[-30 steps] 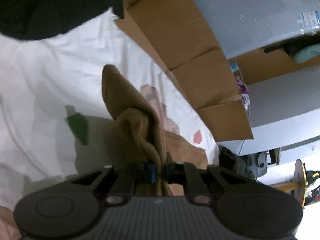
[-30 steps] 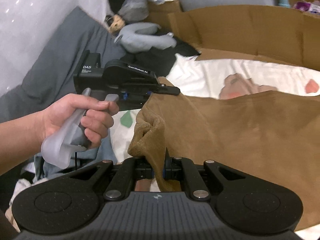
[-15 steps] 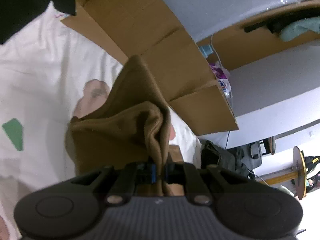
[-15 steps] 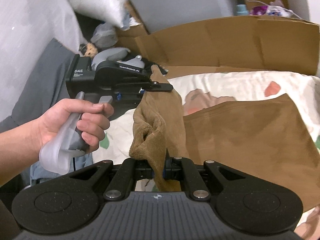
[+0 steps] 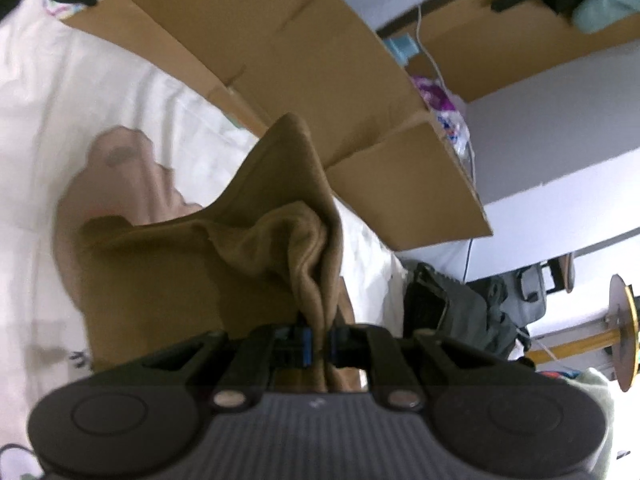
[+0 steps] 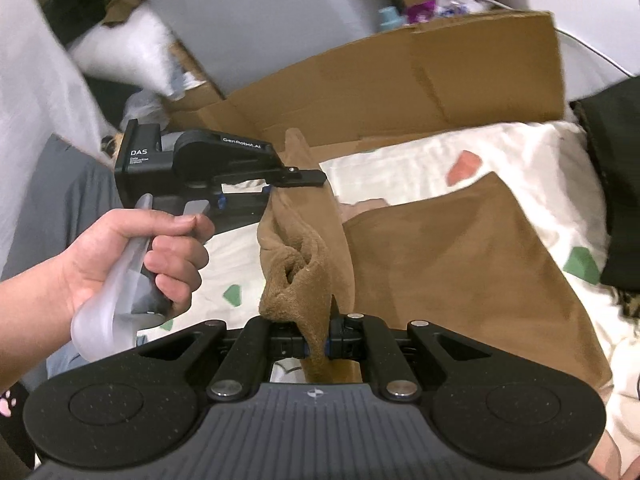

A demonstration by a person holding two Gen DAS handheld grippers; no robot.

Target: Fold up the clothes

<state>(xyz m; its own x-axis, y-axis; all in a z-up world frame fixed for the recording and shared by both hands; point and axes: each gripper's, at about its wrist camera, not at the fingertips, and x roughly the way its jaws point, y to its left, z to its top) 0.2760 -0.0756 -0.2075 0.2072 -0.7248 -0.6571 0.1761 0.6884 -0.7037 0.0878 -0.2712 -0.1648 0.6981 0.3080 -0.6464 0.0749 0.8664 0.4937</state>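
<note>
Both grippers, left [image 5: 318, 338] & right [image 6: 318, 340], clamped on brown garment [image 6: 460, 264], have carried its edge farther across bedsheet [image 6: 420, 160] vs a sec ago — fold prob. mid-way.

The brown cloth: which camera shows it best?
The right wrist view: the brown cloth spreads wide over the bed there, one bunched edge lifted. The left wrist view shows only a blurred bunch of it rising from the tongs.
</note>
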